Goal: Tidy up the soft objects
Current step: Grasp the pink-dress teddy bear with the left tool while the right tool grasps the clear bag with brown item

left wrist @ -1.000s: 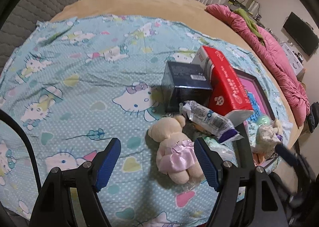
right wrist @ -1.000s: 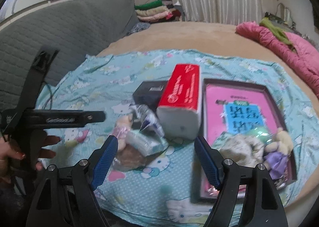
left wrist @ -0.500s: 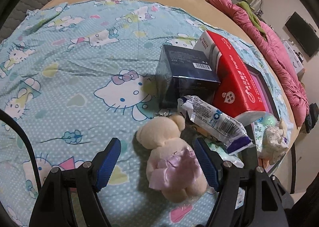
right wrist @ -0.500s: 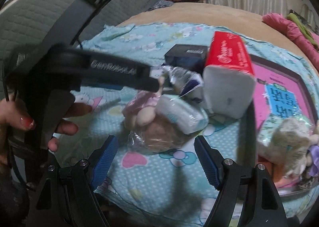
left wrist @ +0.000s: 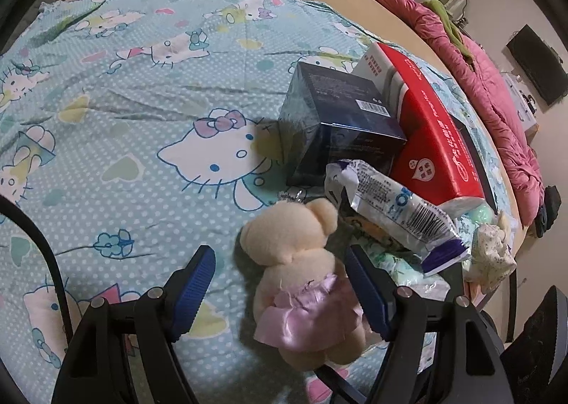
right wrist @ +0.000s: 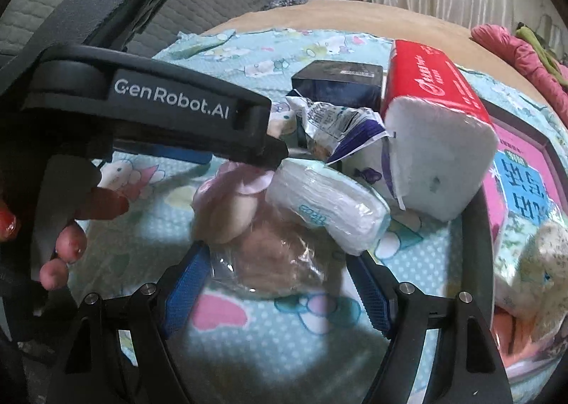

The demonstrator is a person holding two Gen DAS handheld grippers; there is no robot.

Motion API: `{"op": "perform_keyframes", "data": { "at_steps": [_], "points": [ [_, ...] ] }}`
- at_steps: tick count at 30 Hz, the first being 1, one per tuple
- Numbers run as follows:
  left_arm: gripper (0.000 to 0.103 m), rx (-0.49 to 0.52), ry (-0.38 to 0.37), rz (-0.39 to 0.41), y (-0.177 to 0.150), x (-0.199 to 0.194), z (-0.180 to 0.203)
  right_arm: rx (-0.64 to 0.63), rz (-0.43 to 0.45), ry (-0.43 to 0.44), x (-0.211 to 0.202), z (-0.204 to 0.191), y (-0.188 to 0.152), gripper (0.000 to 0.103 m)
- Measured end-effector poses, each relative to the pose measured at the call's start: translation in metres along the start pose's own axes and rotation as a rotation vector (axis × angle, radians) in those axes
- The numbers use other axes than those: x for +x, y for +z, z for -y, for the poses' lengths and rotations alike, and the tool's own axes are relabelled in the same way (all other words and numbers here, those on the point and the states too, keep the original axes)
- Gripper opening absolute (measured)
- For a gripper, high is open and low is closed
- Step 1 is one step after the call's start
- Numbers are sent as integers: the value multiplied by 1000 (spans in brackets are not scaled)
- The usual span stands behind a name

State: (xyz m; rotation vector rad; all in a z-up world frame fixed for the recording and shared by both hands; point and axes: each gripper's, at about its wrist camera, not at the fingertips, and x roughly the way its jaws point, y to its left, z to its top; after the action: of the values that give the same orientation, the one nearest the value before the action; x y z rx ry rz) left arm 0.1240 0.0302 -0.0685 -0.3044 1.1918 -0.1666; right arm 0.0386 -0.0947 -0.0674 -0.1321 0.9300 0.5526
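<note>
Left gripper (left wrist: 280, 283): jaws wide, straddling the cream teddy bear (left wrist: 301, 262) on the patterned sheet (left wrist: 124, 102), pads not pressing it. Right gripper (right wrist: 277, 290): jaws wide over a clear-wrapped soft item (right wrist: 273, 262), beside the tissue pack (right wrist: 330, 212). Progress: nothing held; sorting looks barely begun, pile unsorted.

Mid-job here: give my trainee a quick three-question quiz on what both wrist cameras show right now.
1. True or false: the left gripper is clamped shut on the teddy bear.
2. What lies between the right gripper's open jaws? A) clear plastic bag B) red tissue pack C) dark blue box
3. Fill in: the dark blue box stands beside the red ____ pack.

Key: 1 false, the jaws are open around it; 2 A, the clear plastic bag; 3 tissue.
</note>
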Motion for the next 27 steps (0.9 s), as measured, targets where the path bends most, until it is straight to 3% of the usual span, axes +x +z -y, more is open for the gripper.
{"op": "perform_keyframes", "data": {
  "at_steps": [4,7,8,12,16,27],
  "points": [
    [70,3,-7,-8,-1,4,-1,-16,-8,13,7,-1,1,80],
    [67,7,-11,-11,-3,6,-1,-28,-13,22,9,-2,2,74],
    [65,9,-15,-13,-4,7,-1,-33,-14,29,9,-4,2,67],
    [51,25,-30,-26,-5,9,3,-42,-22,42,8,-2,4,61],
    [44,49,-27,-25,-9,10,8,-17,-29,66,3,2,2,59],
    [43,45,-12,34,-23,-24,5,37,-9,122,-33,18,1,59]
  ]
}}
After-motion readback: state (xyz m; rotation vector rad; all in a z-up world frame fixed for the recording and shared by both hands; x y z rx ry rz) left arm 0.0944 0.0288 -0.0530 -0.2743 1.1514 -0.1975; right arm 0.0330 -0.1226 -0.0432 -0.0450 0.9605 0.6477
